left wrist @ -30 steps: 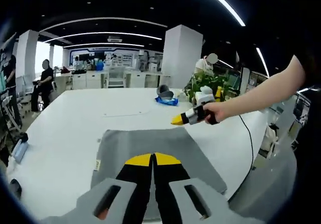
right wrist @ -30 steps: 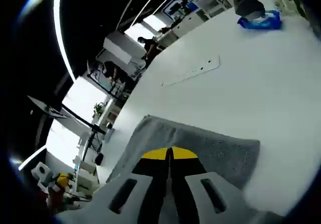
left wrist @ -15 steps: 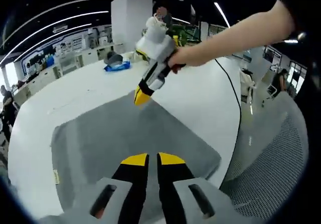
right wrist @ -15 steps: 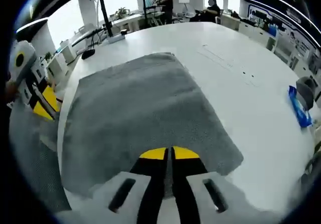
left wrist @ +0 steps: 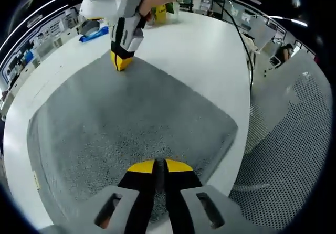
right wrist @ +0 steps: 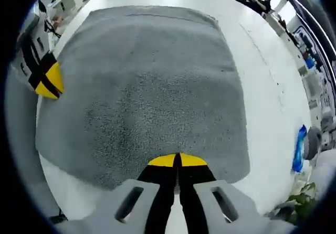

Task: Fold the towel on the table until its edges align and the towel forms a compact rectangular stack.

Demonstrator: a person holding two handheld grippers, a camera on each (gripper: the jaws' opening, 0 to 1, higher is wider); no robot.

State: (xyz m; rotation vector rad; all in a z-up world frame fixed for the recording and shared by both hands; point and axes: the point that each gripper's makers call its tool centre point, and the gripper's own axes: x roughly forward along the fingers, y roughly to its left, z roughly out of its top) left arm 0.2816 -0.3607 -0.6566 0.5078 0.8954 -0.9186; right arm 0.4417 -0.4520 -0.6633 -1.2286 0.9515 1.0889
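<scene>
A grey towel (left wrist: 131,124) lies spread flat on the white table (left wrist: 210,50). My left gripper (left wrist: 159,166) hovers over the towel's near edge, yellow tips together with nothing seen between them. My right gripper (left wrist: 122,62), held in a person's hand, points down with its yellow tips touching the towel's far corner. In the right gripper view the towel (right wrist: 152,76) spreads out ahead, and my right gripper (right wrist: 177,160) is shut at the towel's edge. My left gripper (right wrist: 47,82) shows at the left by the opposite corner.
A blue object (left wrist: 94,32) lies on the table beyond the towel, also seen as a blue object (right wrist: 300,149) beside a green plant (right wrist: 294,202). A mesh chair (left wrist: 283,155) stands off the table's edge. A black cable (left wrist: 247,50) runs across the table.
Both views have tipped down towards the towel. The right gripper has come down from above the table to the towel's far corner. The left gripper has closed in on the near edge.
</scene>
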